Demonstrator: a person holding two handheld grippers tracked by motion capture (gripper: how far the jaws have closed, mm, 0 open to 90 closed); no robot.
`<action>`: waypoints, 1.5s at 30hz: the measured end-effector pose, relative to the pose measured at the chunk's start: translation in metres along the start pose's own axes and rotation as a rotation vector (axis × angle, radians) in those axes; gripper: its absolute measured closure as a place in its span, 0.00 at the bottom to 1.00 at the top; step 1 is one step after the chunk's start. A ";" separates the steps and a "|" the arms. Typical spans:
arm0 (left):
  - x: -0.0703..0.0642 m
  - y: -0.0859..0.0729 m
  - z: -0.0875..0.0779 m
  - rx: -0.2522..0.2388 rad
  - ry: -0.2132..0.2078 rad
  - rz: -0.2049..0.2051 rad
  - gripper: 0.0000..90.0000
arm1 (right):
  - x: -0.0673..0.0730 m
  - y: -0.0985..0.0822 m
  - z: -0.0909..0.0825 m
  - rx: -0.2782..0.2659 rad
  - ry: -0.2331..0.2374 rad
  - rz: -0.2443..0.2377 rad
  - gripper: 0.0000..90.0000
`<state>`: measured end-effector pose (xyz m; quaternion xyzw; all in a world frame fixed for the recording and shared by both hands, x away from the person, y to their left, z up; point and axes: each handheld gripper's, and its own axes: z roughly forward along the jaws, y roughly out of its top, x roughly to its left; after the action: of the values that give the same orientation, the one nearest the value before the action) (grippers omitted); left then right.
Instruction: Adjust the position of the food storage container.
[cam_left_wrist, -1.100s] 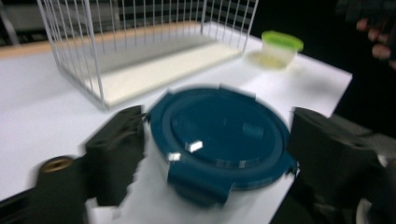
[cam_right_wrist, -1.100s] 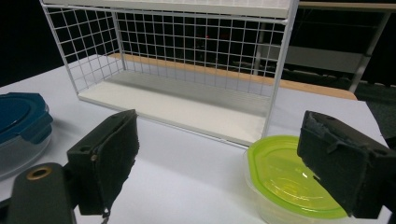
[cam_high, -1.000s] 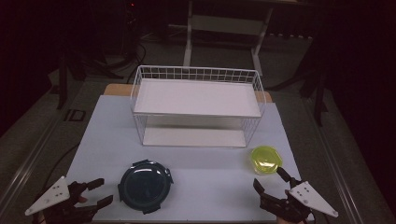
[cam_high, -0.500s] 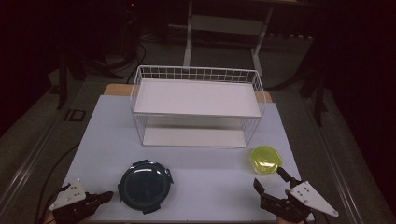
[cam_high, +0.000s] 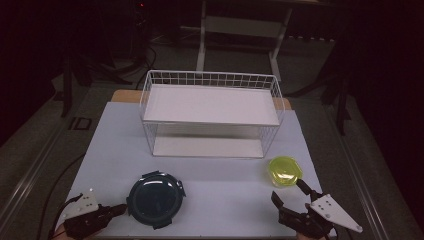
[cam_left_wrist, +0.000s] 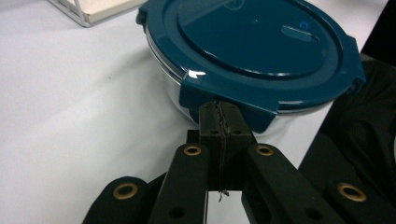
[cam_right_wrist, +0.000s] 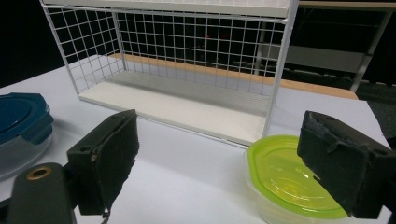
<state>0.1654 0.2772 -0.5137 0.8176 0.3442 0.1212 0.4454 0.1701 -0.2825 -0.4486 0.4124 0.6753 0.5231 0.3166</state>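
A round glass container with a dark teal clip lid (cam_high: 155, 199) sits near the table's front, left of centre. My left gripper (cam_high: 121, 208) lies at its left side, shut. In the left gripper view the closed tips (cam_left_wrist: 219, 122) touch the container (cam_left_wrist: 252, 46) just under a lid clip, with nothing between them. A container with a yellow-green lid (cam_high: 285, 171) stands front right. My right gripper (cam_high: 287, 191) is open just in front of it; in the right gripper view its wide jaws (cam_right_wrist: 229, 163) frame the green container (cam_right_wrist: 289, 177), right pad (cam_right_wrist: 345, 163) closest.
A white wire rack (cam_high: 210, 80) with two empty shelves stands across the middle of the white table (cam_high: 110, 145). In the right gripper view its lower shelf (cam_right_wrist: 187, 107) lies straight ahead and the teal container (cam_right_wrist: 21, 121) at the left. Dark floor and stands surround the table.
My left gripper has dropped toward the table's front edge, turned its tips to the teal container's rim and closed. The right gripper has barely moved.
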 end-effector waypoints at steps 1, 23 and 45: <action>0.001 0.000 0.000 0.000 0.002 -0.004 0.98 | 0.000 0.000 0.000 0.002 -0.001 0.000 0.14; 0.012 0.022 0.025 0.023 -0.006 -0.003 0.99 | 0.001 -0.001 0.003 0.008 0.008 -0.006 0.14; 0.013 0.025 0.040 0.032 -0.032 -0.036 0.99 | 0.000 -0.001 0.003 0.006 0.009 -0.004 0.14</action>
<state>0.2068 0.2507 -0.5177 0.8202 0.3535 0.0944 0.4399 0.1722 -0.2813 -0.4500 0.4098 0.6792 0.5222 0.3133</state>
